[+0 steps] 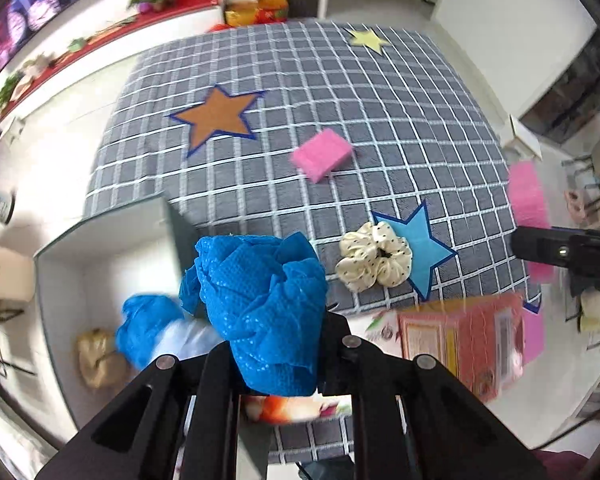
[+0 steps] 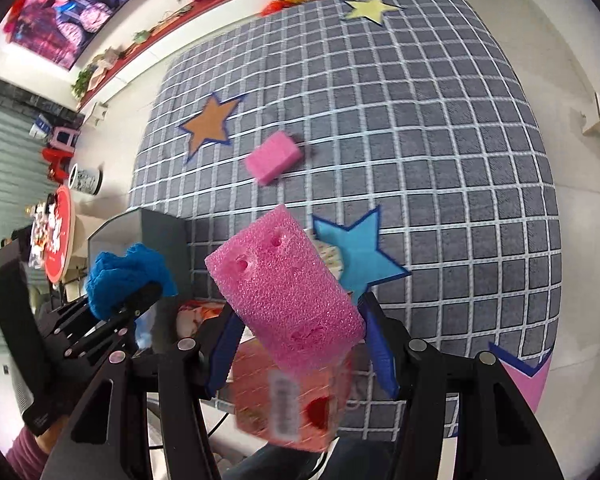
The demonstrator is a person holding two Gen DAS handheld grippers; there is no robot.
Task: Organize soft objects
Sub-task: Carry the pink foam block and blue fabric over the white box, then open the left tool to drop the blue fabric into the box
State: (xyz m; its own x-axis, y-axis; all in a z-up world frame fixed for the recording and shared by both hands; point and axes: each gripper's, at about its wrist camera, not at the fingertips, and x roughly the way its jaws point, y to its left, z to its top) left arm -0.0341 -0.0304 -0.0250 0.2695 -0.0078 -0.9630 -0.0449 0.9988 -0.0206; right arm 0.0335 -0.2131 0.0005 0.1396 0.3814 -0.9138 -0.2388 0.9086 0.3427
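On my left gripper the jaws are clamped on a crumpled blue mesh cloth, which bulges up out of them and hangs beside the open grey box at the near left corner of the rug. Inside that box I can see another blue bundle with something white under it, and a tan lump near the box's front wall (too blurred for me to name it).

My right gripper has its jaws closed on a pink foam block, held tilted, its pitted top face turned toward the camera. From the left wrist view this block shows only as a pink smear at the right edge, above the dark body of the right gripper.

The surface is a grey checked rug laid on a pale floor, with star patches sewn on: an orange star toward the far left, a yellow star at the far edge, a blue star nearer me. A second pink foam block lies on the rug near its middle, well apart from both grippers. A cream polka-dot scrunchie rests on the rug touching the blue star's left side.

A reddish printed box sits at the rug's near edge, blurred, just below my right gripper.
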